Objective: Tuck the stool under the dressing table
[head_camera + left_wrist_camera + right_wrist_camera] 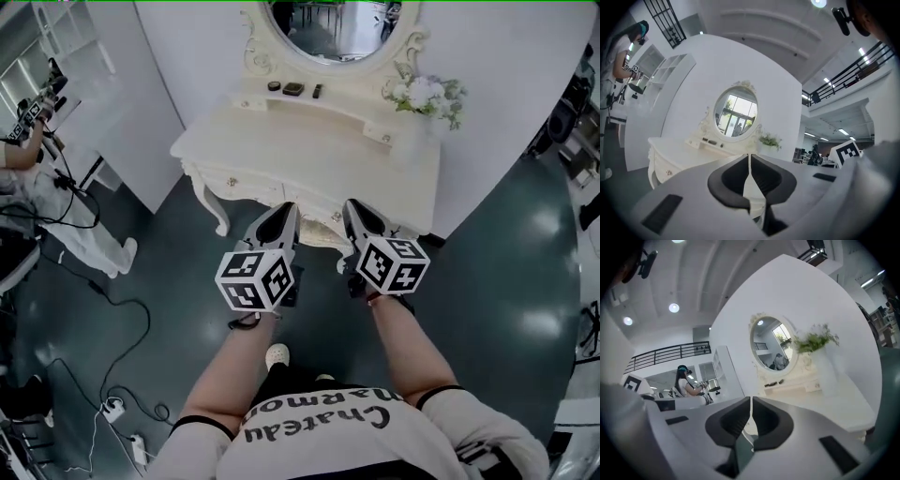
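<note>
Left tongs [285,210] and right tongs [352,206] are both pinched fully closed, gripping nothing, side by side over the front edge of the dressing table [281,141]. I cannot make out the stool.

On the cream carved dressing table [281,155], the oval framed mirror [328,28] stands at the back, the white flower bunch [427,94] rear right.
</note>
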Available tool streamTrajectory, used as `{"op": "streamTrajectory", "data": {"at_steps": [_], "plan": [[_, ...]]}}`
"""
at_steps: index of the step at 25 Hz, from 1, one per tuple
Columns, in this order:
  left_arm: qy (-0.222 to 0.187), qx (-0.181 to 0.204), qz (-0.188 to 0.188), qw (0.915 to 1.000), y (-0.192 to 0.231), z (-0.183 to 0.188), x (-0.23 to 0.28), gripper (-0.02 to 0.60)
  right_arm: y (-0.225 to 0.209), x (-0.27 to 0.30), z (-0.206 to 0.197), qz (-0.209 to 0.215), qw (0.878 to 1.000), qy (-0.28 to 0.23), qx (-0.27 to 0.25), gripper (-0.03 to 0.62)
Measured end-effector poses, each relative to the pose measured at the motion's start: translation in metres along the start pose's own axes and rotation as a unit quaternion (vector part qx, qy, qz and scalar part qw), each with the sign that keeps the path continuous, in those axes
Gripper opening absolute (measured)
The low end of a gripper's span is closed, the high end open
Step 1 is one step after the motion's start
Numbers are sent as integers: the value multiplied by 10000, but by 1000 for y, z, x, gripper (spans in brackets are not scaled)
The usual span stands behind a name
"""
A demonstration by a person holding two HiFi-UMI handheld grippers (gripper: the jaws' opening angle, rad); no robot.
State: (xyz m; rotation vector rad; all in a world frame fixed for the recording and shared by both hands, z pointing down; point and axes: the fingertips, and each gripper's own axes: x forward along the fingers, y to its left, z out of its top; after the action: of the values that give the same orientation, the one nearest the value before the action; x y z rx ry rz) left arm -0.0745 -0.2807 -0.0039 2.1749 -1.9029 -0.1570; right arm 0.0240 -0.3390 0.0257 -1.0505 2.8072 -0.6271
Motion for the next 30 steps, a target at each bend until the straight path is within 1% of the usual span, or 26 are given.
{"op": "streamTrajectory", "data": {"at_steps": [4, 8, 11, 13, 16, 19, 22, 27, 30], "plan": [[-351, 94, -339, 9988, -21, 58, 5, 35, 33, -6, 71, 209, 9974, -559, -408, 35], [-620, 262, -820, 9944, -32, 111, 13, 35, 58, -3, 125, 290, 9914, -1098, -657, 35], [-802, 330, -1124, 9899, -30, 143, 20, 35, 75, 6, 151, 316, 9858, -1375, -912, 35], [-881, 386, -1278, 9871, -25, 160, 25, 35, 79, 11, 164, 198, 9824, -1528, -1060, 35], [-964, 483, -1518, 9825, -17, 186, 37, 35, 82, 22, 185, 11, 9780, -1758, -1124, 35], [-979, 573, -1748, 9780, -8, 203, 44, 35, 87, 36, 200, -127, 9759, -1847, -1157, 35], [-938, 780, -1876, 9746, 1, 212, 50, 35, 90, 47, 209, -273, 9741, -1954, -1100, 35], [-901, 1139, -1796, 9730, 22, 215, 64, 35, 92, 58, 209, -614, 9700, -1994, -1247, 35], [-894, 1115, -1782, 9736, 30, 209, 70, 35, 89, 55, 203, -813, 9685, -1934, -1344, 35]]}}
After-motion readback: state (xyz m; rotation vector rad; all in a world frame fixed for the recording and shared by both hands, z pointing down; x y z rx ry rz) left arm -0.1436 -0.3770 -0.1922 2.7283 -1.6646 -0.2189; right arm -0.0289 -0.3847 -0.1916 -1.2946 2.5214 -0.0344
